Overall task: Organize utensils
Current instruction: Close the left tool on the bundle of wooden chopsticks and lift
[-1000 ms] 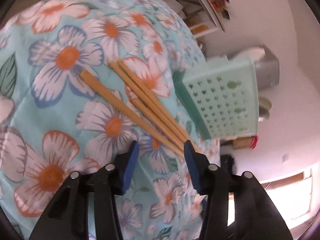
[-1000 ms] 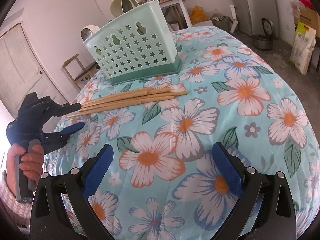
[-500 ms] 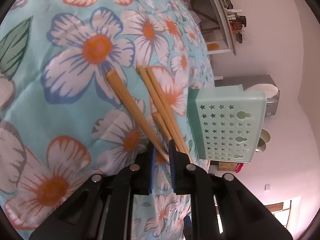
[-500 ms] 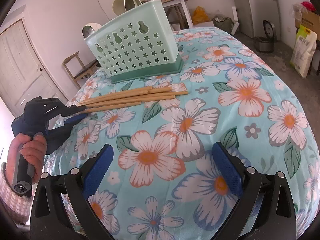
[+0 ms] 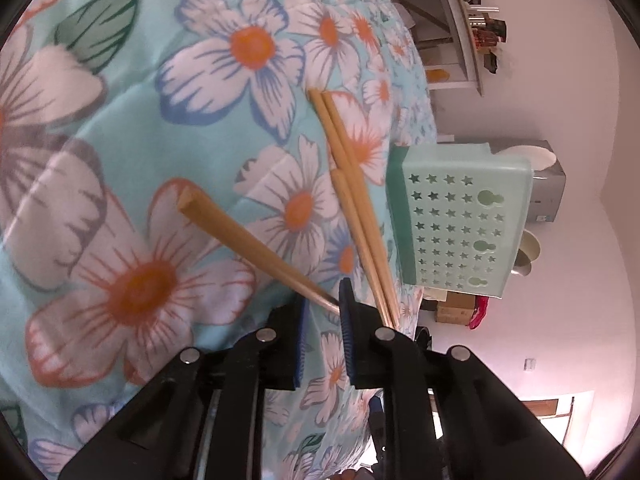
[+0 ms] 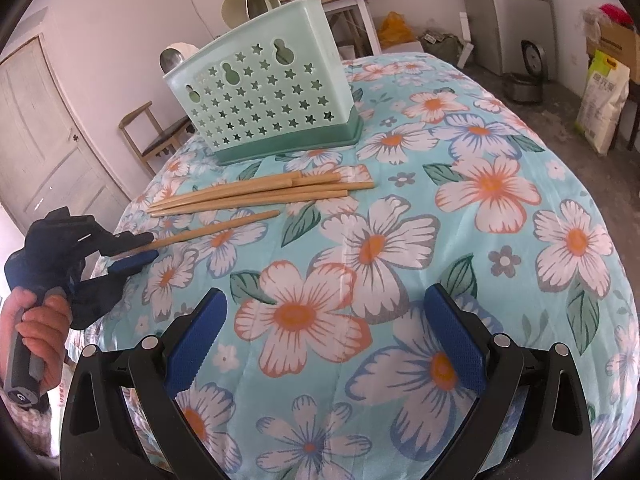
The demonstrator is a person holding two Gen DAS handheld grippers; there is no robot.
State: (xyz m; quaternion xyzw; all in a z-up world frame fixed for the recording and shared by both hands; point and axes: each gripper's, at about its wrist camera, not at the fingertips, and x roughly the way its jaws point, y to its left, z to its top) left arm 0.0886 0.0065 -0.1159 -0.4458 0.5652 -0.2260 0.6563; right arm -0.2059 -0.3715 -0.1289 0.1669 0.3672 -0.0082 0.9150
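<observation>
One wooden chopstick (image 5: 248,240) (image 6: 216,228) is pinched by its thin end in my left gripper (image 5: 323,300) (image 6: 132,248). Its thick end is raised off the cloth. The jaws are opening slightly, with the tip still pressed between the blue pads. Several other chopsticks (image 5: 352,196) (image 6: 260,194) lie bundled on the cloth in front of the mint-green star-holed utensil basket (image 5: 460,224) (image 6: 260,96), which stands upright. My right gripper (image 6: 324,296) hovers open over the near part of the table, with nothing between its fingers.
A floral turquoise tablecloth (image 6: 480,184) covers the rounded table. A hand (image 6: 40,320) holds the left gripper's handle at the table's left edge. Behind are a wooden chair (image 6: 152,136), a door (image 6: 40,140) and clutter on the floor at the right.
My left gripper closed on the thin end of one chopstick and drew it away from the bundle, lifting it while rolling. The right gripper stayed put.
</observation>
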